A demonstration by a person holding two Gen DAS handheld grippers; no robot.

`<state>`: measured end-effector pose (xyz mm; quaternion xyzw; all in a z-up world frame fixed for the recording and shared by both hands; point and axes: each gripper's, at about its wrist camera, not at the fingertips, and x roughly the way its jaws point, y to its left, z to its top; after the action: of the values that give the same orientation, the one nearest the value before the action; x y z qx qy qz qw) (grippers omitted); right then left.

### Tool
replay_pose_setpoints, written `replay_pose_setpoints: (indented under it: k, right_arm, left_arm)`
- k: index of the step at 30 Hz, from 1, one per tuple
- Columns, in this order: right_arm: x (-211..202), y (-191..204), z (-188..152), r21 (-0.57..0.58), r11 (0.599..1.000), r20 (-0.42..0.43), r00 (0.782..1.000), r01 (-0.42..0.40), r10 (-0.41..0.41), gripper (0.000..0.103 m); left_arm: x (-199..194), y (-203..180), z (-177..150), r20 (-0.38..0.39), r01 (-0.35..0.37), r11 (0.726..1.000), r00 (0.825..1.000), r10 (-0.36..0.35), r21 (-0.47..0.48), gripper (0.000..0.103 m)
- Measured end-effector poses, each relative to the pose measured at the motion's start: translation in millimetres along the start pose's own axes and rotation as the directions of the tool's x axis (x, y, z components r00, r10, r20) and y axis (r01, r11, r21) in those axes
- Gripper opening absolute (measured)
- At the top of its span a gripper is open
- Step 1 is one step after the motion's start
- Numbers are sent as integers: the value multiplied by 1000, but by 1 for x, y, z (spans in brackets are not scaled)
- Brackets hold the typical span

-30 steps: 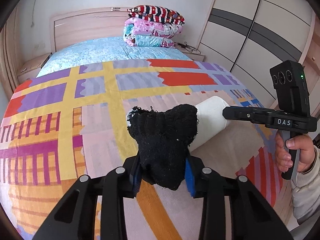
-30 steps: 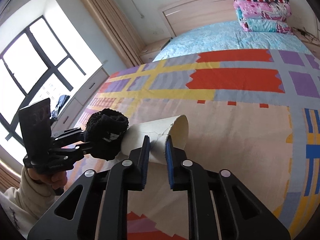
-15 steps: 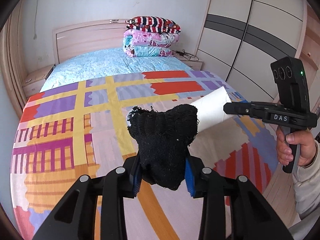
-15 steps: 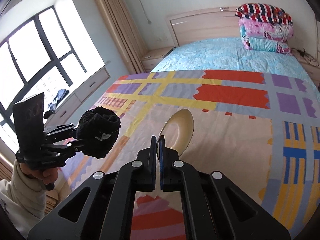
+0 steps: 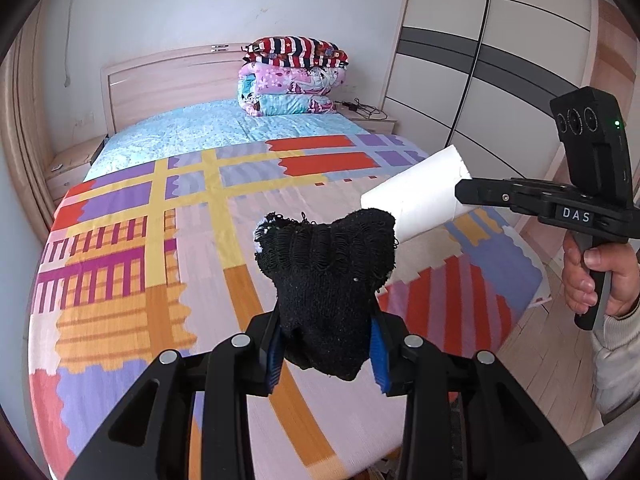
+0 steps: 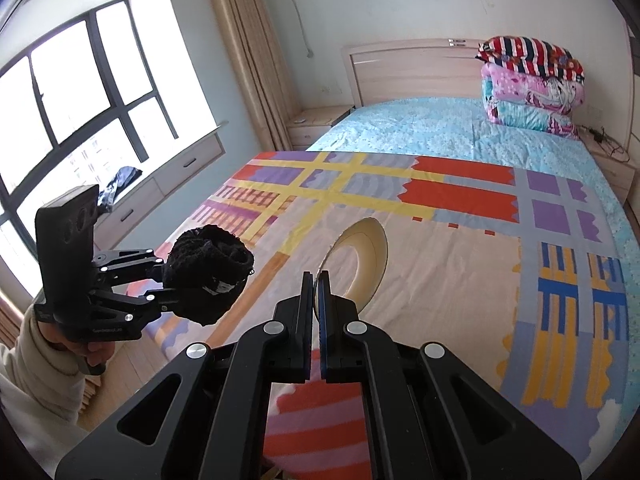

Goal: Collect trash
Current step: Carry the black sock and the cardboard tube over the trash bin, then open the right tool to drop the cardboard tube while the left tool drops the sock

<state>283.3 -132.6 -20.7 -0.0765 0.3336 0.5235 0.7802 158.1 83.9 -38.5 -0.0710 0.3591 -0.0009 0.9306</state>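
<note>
A frayed black sock [image 5: 326, 276] stands up between the blue pads of my left gripper [image 5: 325, 350], which is shut on it above the patterned bedspread [image 5: 152, 264]. From the right wrist view the same sock [image 6: 208, 272] hangs at the left in my left gripper [image 6: 170, 282]. My right gripper [image 6: 318, 280] is shut on the rim of a white paper cup [image 6: 360, 262], its cream inside facing the camera. In the left wrist view the cup [image 5: 420, 196] is held in the air at the right by my right gripper [image 5: 464, 196].
A stack of folded quilts [image 5: 294, 78] sits at the head of the bed by the headboard [image 5: 172, 80]. A wardrobe [image 5: 480, 60] lines the right side. A window [image 6: 68, 96] with a low bench and curtain is to the left. Wooden floor [image 5: 528, 344] shows beside the bed.
My right gripper closed flat on the cup's rim and lifted it off the bedspread. Both grippers rose and drew back from the bed, so more of the room shows.
</note>
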Motion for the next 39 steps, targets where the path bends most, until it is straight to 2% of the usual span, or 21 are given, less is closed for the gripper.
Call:
replay_pose_setpoints:
  k: [12,16,25,32,39]
  right_arm:
    - [-44,34,-37,-57,998,9,1000,-21,21,3]
    - [-51,39,-53,-42,996,-28,996,-81,80,3]
    - [-61,58,-101,-43,994,-94,991,-97,93,3]
    - [-65,72,-130,-22,992,-140,982,-127,123,3]
    - [-55,93,-159,-64,993,-224,971,-102,85,3]
  left_arm:
    - [-35,-33,-34,8,9,999,1000,-9,42,34]
    - [-43,-44,-48,4,28,998,1000,-28,52,34]
    - [-59,-61,-85,-35,53,994,998,-50,96,34]
    - [-53,-71,-115,-76,93,994,993,-88,59,34]
    - [-36,-82,-143,-144,134,990,981,-127,36,34]
